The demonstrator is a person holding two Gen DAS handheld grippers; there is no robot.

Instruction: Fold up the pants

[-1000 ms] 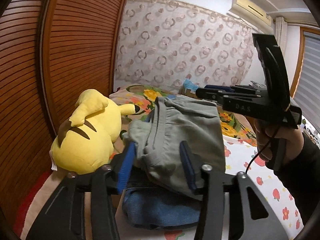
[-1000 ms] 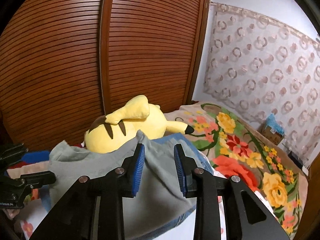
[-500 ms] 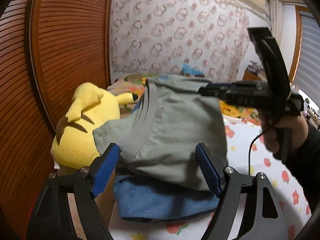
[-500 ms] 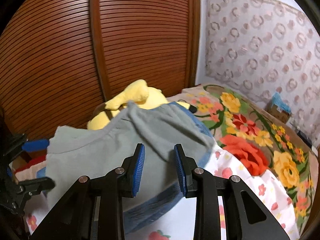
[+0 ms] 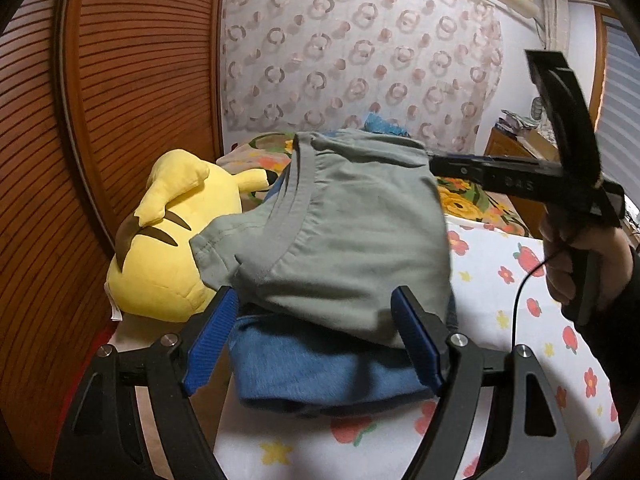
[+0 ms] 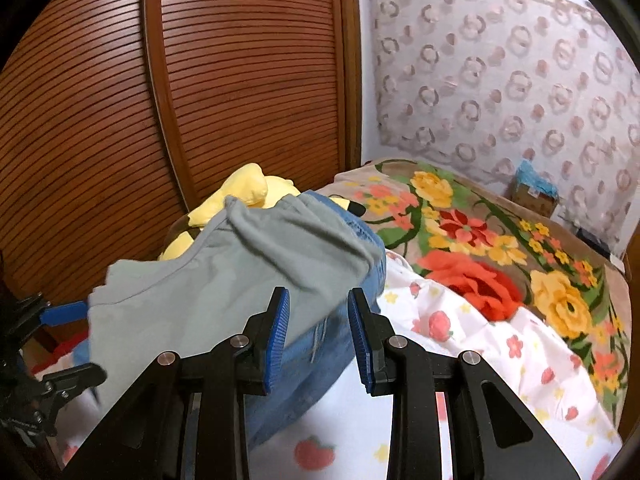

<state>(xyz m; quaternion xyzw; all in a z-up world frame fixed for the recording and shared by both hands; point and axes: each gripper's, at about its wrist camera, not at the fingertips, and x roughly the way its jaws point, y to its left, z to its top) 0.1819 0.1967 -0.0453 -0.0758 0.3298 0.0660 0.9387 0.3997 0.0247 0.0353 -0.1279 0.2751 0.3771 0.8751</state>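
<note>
Folded grey-green pants (image 5: 352, 240) (image 6: 240, 276) lie on top of a folded pair of blue jeans (image 5: 320, 368) (image 6: 320, 344) on the bed. My left gripper (image 5: 314, 304) stands wide open, its blue pads either side of the pants' near edge without pressing on it. In the right wrist view the left gripper (image 6: 72, 344) shows at the left edge. My right gripper (image 6: 318, 300) is open with a narrow gap and nothing pinched, at the pants' right-hand edge. In the left wrist view the right gripper (image 5: 460, 166) is held by a hand (image 5: 580, 256).
A yellow plush toy (image 5: 172, 240) (image 6: 244, 192) lies against the pile on the left, beside slatted wooden doors (image 5: 120, 100). A floral blanket (image 6: 480, 240) covers the far bed, with a white flowered sheet (image 5: 520, 300) nearer. A cardboard box (image 6: 536, 196) stands by the wall.
My left jaws opened wide and let go of the grey pants. The pants spread flatter over the jeans. The right gripper rolled and sank a little towards the pile's edge.
</note>
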